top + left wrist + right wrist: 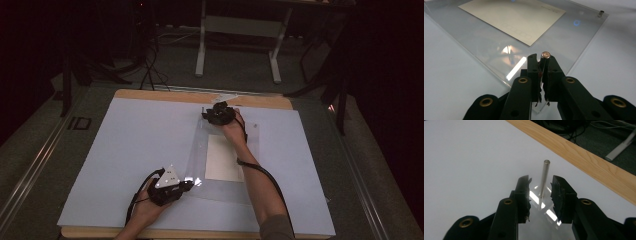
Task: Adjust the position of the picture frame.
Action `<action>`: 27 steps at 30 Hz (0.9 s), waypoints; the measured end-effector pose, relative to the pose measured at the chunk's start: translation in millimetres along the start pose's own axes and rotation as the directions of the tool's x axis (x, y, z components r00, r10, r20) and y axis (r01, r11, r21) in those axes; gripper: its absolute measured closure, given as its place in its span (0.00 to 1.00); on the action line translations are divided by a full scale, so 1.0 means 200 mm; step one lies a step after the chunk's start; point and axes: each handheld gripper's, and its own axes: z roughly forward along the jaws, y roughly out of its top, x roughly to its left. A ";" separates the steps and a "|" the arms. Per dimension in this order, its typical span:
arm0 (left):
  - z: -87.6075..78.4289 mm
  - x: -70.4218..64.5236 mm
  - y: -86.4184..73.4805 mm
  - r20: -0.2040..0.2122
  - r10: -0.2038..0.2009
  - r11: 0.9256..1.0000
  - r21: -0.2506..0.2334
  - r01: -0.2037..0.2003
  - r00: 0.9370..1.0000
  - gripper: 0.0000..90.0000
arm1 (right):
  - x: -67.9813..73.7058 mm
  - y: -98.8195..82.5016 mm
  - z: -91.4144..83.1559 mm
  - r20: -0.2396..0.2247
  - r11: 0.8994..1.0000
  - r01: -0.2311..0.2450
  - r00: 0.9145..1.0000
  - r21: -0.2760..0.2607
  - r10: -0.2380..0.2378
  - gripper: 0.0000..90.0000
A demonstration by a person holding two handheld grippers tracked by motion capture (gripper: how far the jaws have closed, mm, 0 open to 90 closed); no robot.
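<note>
A clear acrylic plate [200, 155] lies on the white sheet, with a cream paper [223, 157] beneath it. My left gripper [191, 184] is at the plate's near left corner. In the left gripper view it [543, 60] is shut on a short metal pin [545, 55] standing at that corner. My right gripper [208, 115] is at the plate's far left corner. In the right gripper view its jaws [540, 182] stand open on either side of a tall thin metal pin [544, 176], with a gap on both sides. Another small pin [601, 13] stands at a further corner.
The white sheet [140, 145] covers most of the table, and a wooden edge [584, 157] runs along its far side. A grey desk frame [240, 30] and cables [150, 65] are on the floor beyond. The person's right forearm [255, 180] lies across the plate.
</note>
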 end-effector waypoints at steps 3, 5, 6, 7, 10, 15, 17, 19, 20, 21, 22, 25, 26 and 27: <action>0.00 -0.01 0.00 -0.013 0.001 1.000 -0.001 -0.001 1.000 0.94 | -0.01 0.00 0.02 0.007 1.000 -0.024 1.000 -0.001 0.024 0.76; 0.00 -0.01 0.00 -0.010 -0.004 1.000 -0.002 0.004 1.000 0.94 | -0.02 0.01 0.03 0.010 1.000 -0.030 0.999 0.003 0.030 0.77; 0.00 -0.01 0.00 -0.011 -0.004 1.000 -0.002 0.004 1.000 0.94 | -0.02 0.02 0.04 0.013 1.000 -0.028 1.000 0.006 0.027 0.77; 0.00 -0.01 0.00 -0.012 -0.005 1.000 -0.001 0.005 1.000 0.94 | -0.02 0.02 0.05 0.014 1.000 -0.026 1.000 0.008 0.026 0.77; 0.00 -0.01 0.00 -0.014 -0.013 1.000 0.000 0.013 1.000 0.93 | -0.02 0.03 0.08 0.018 1.000 -0.023 1.000 0.016 0.023 0.78; 0.01 -0.01 -0.01 -0.013 -0.018 1.000 0.006 0.018 1.000 0.93 | -0.01 0.03 0.15 0.027 0.999 -0.023 0.999 0.041 0.022 0.82; 0.01 -0.01 -0.01 -0.014 -0.018 1.000 0.012 0.018 1.000 0.93 | -0.01 0.03 0.17 0.033 0.998 -0.024 0.999 0.053 0.022 0.84; 0.02 -0.01 -0.01 -0.018 -0.010 1.000 0.024 0.010 1.000 0.93 | -0.01 0.02 0.19 0.039 0.998 -0.032 0.999 0.062 0.029 0.87; 0.02 -0.01 -0.02 -0.017 -0.011 0.999 0.030 0.012 1.000 0.93 | -0.02 0.02 0.20 0.041 0.998 -0.032 0.999 0.063 0.030 0.87; 0.02 -0.01 -0.02 -0.018 -0.013 0.999 0.035 0.014 1.000 0.92 | -0.02 0.01 0.21 0.041 0.997 -0.036 0.999 0.064 0.033 0.87; 0.03 -0.01 -0.02 -0.022 -0.008 0.999 0.050 0.010 1.000 0.92 | -0.02 0.01 0.21 0.042 0.997 -0.038 0.999 0.062 0.035 0.87; 0.05 -0.02 -0.03 -0.029 -0.006 0.997 0.070 0.008 1.000 0.92 | -0.01 0.01 0.22 0.045 0.997 -0.041 0.998 0.060 0.038 0.89; 0.05 -0.02 -0.03 -0.029 -0.006 0.997 0.070 0.008 1.000 0.92 | -0.01 0.01 0.23 0.045 0.997 -0.045 0.998 0.060 0.042 0.90; 0.05 -0.02 -0.03 -0.028 -0.007 0.997 0.071 0.009 1.000 0.92 | -0.01 0.01 0.23 0.045 0.997 -0.045 0.998 0.060 0.042 0.90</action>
